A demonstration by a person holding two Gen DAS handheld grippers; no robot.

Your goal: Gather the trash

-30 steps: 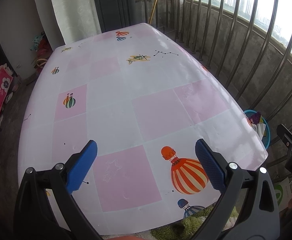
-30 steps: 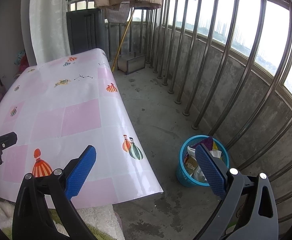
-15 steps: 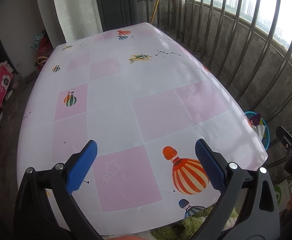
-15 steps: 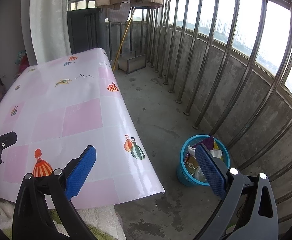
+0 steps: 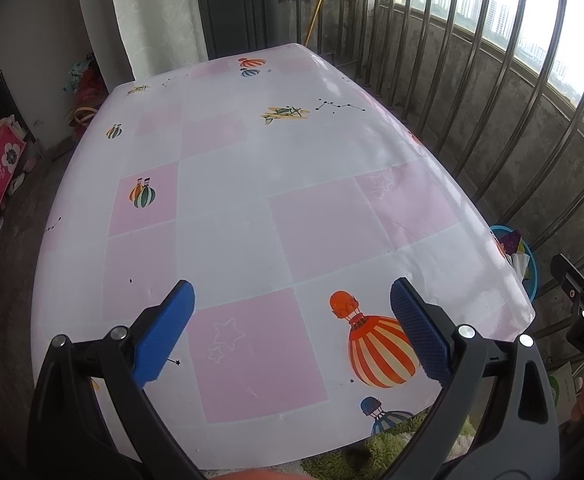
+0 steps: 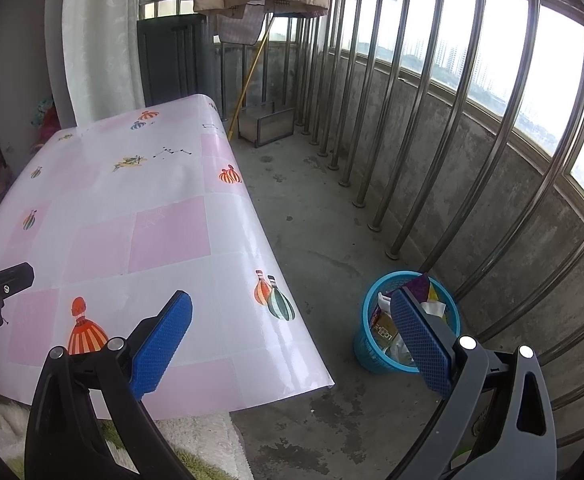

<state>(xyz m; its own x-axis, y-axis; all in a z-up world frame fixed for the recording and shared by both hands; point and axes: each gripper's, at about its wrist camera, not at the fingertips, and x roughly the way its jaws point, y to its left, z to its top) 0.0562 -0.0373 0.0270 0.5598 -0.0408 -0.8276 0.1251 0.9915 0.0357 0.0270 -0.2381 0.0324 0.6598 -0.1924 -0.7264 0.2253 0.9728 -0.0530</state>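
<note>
A bench (image 5: 252, 208) draped in a glossy pink-and-white checked cloth (image 6: 164, 232), printed with hot-air balloons and small aeroplanes, stood on a bare concrete balcony floor (image 6: 316, 240). Nothing lay on the cloth. On the floor beside the bench, close to the railing wall, a blue plastic basket (image 6: 366, 344) sat filled with wrappers and paper. A shaggy white-and-green rug (image 6: 196, 444) lay under the bench's near edge.

The right tool (image 6: 290, 338) hangs with its blue pads spread wide and nothing between them. Left of it lies the counter (image 6: 172, 232) under a balloon-print cloth. Right of the counter, on the concrete floor beside the railing (image 6: 432, 120), stands a blue bin (image 6: 368, 344) holding wrappers.
</note>
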